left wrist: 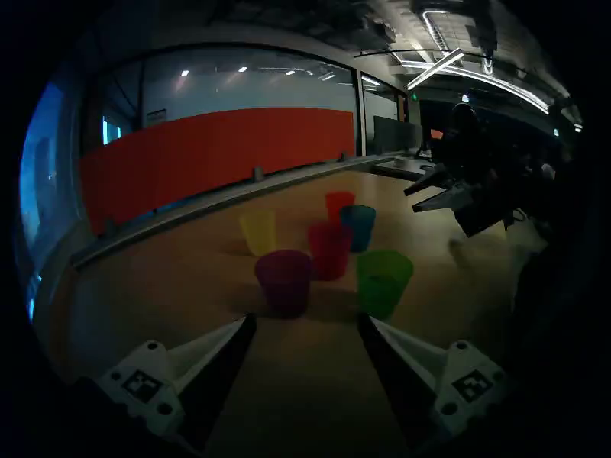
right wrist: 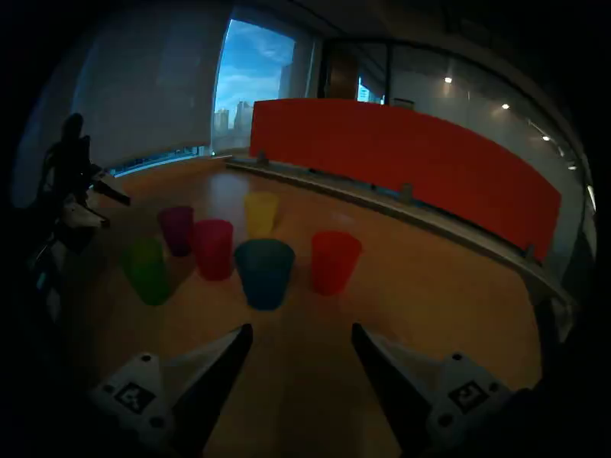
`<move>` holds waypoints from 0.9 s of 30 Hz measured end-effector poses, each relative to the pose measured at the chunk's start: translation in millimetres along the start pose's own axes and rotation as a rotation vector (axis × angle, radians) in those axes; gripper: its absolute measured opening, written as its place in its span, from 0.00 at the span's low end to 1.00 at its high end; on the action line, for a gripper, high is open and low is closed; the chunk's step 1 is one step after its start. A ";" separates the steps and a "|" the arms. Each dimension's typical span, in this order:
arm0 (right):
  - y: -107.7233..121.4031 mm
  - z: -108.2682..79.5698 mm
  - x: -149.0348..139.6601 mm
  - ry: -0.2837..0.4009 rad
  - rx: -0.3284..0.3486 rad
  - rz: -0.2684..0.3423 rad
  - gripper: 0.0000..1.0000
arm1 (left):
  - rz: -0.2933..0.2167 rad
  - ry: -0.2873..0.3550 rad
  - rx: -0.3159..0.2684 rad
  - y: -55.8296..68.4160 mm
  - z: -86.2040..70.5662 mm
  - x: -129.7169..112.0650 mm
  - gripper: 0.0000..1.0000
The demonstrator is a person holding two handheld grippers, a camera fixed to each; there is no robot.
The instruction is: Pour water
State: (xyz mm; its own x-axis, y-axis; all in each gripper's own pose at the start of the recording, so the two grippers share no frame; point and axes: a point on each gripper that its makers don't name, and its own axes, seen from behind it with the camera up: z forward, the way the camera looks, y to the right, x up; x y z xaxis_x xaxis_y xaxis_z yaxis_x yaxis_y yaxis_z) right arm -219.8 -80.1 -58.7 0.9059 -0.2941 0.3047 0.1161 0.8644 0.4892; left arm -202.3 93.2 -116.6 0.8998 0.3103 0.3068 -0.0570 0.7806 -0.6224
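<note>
Table edge: The wooden table [left wrist: 145, 290] ends on its far side at a grey rail [left wrist: 229, 200], with a long red panel [left wrist: 229, 153] behind it. In the right gripper view a window [right wrist: 248, 84] stands to the far left of that panel.
Open room: Bare wood lies between each pair of fingers and the nearest cups. In the right gripper view it also runs wide to the right of the cluster.
Left gripper: The left gripper [left wrist: 305, 320] hovers low over the table, fingers spread wide with nothing between them.
Right gripper: The right gripper [right wrist: 299, 328] is likewise wide open and holds nothing, facing the cluster from another side.
Cups: Six translucent tumblers stand upright in a tight group mid-table. In the left gripper view the purple cup [left wrist: 284, 281] and green cup [left wrist: 382, 282] are nearest. The red cup [left wrist: 330, 249] is just behind them, the yellow cup [left wrist: 258, 231] far left, and the teal cup [left wrist: 357, 227] and orange-red cup [left wrist: 339, 204] farthest.
Contents: In the dim light it cannot be told whether any cup holds water.
</note>
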 end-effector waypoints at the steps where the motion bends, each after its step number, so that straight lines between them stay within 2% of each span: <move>1: 2.9 -0.8 1.9 0.009 -0.013 0.006 1.00 | -0.005 0.009 0.016 -4.6 -1.1 1.6 0.99; 8: 30.2 -9.7 17.2 0.087 -0.136 0.065 1.00 | -0.040 0.093 0.161 -43.7 -11.4 15.9 0.99; 12: 51.1 -20.8 29.4 0.141 -0.238 0.088 1.00 | -0.056 0.151 0.254 -66.0 -19.3 24.1 0.99; 18: 77.1 -37.2 47.9 0.237 -0.373 0.127 1.00 | -0.089 0.233 0.355 -86.6 -28.1 40.5 0.99; 24: 94.5 -49.9 61.8 0.318 -0.463 0.164 1.00 | -0.122 0.308 0.468 -107.9 -38.6 55.3 0.99; 27: 98.2 -53.6 67.3 0.346 -0.493 0.167 1.00 | -0.150 0.335 0.504 -115.9 -43.1 58.2 0.99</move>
State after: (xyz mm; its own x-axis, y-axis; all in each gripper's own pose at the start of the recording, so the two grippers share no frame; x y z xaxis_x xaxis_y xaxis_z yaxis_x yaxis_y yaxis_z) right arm -125.6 6.8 -34.0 0.9979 -0.0610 0.0220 0.0611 0.9981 -0.0019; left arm -124.7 -2.6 -57.7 0.9960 0.0545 0.0712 -0.0435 0.9880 -0.1483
